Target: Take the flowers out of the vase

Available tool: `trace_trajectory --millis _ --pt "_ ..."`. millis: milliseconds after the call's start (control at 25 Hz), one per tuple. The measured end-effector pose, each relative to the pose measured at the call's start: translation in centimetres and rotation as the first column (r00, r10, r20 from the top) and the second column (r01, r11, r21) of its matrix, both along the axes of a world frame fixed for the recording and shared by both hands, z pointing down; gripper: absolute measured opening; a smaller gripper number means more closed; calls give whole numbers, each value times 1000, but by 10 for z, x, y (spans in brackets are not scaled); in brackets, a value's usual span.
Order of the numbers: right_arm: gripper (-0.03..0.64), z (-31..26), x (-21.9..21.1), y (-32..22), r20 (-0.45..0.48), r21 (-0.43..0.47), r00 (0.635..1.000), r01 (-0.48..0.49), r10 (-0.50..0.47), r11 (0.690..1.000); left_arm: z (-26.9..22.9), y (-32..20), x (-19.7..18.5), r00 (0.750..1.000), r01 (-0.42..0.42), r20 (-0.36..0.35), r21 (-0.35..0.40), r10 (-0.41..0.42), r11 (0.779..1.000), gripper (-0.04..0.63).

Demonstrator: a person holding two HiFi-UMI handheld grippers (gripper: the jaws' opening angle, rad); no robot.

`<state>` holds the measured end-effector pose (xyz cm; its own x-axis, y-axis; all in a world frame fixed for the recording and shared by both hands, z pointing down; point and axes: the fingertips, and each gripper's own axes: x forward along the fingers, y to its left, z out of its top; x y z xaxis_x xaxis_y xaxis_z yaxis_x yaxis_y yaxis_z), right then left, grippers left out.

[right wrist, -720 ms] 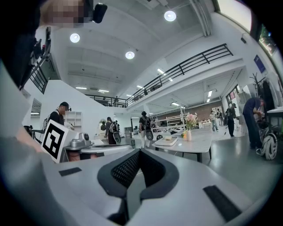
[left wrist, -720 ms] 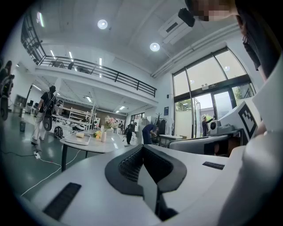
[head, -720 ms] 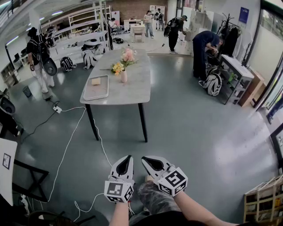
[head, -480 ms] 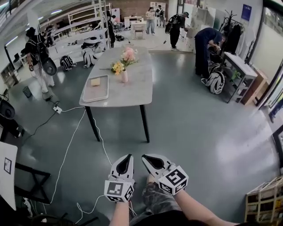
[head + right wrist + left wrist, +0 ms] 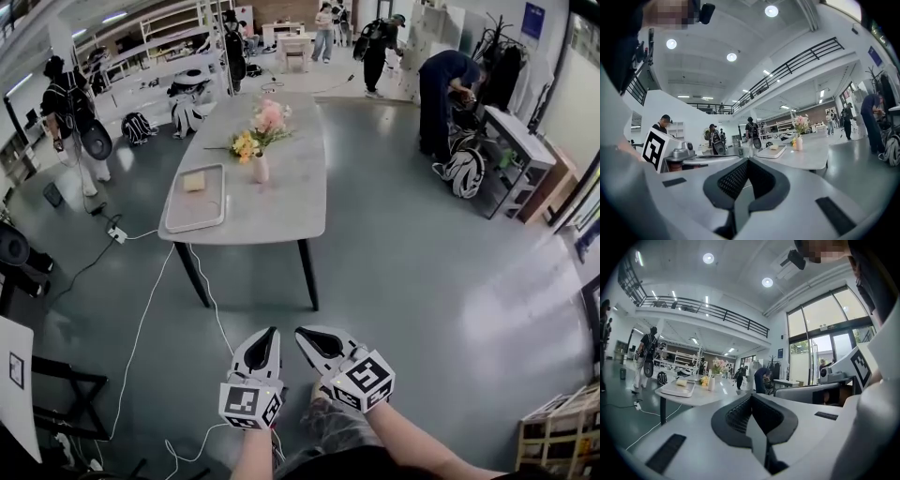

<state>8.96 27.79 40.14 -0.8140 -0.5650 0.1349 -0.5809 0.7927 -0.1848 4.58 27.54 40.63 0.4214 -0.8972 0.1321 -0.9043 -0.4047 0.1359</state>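
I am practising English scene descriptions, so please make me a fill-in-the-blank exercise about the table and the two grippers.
The flowers stand ___ the vase.
In the head view, the vase is on the table, to the ___ of the tray.
The left gripper and the right gripper are both empty and ___.
Missing words: in, right, shut.

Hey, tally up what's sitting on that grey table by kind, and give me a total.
Vase: 1
Bunch of flowers: 1
Tray: 1
Pale block on the tray: 1
Total: 4
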Motion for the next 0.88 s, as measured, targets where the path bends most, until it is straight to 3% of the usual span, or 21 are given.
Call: trace_trajectory --millis 400,880 --pt "20 4 11 -74 -2 5 1000 10 -10 1000 2 -79 13 1000 -4 -11 0 4 1000 14" --pt "21 11 12 -107 32 -29 999 3 -2 1000 7 -112 13 1000 13 -4 -21 -14 1000 14"
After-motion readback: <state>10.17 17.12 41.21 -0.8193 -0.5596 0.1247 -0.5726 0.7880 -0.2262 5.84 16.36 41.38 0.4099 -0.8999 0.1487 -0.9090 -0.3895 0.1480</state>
